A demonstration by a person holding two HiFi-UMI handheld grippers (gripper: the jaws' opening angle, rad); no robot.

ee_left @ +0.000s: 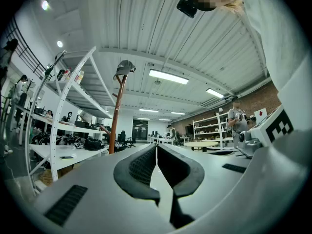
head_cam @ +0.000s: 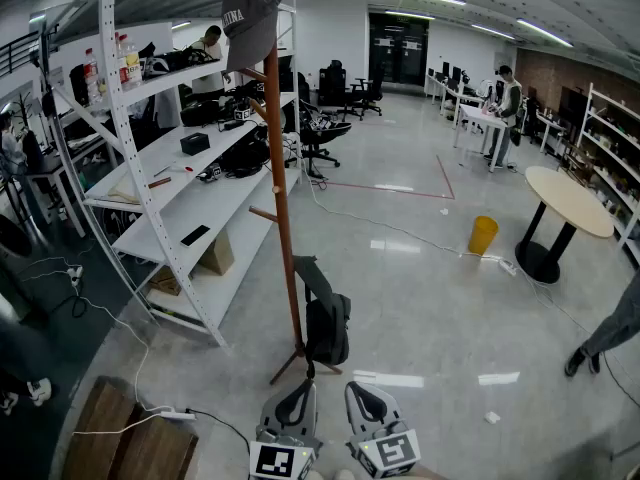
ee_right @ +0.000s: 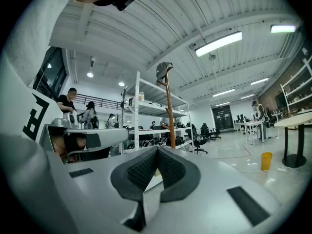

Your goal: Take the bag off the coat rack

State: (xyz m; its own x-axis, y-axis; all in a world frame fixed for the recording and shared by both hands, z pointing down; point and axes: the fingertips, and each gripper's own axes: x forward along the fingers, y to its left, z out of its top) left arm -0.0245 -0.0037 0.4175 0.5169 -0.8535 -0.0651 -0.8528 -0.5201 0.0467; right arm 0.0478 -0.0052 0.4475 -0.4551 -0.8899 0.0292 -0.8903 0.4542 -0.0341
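Low down, black bag (head_cam: 328,326) hangs on coat rack (head_cam: 283,198), cap (head_cam: 250,13) on top. Left gripper (head_cam: 300,393) and right gripper (head_cam: 358,396) near it, apart from it, both jaws closed, empty.

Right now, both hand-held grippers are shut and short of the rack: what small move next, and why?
Probably step closer and open the right hand-held gripper: the black bag hangs low on the coat rack ahead, and its jaws are shut, empty.
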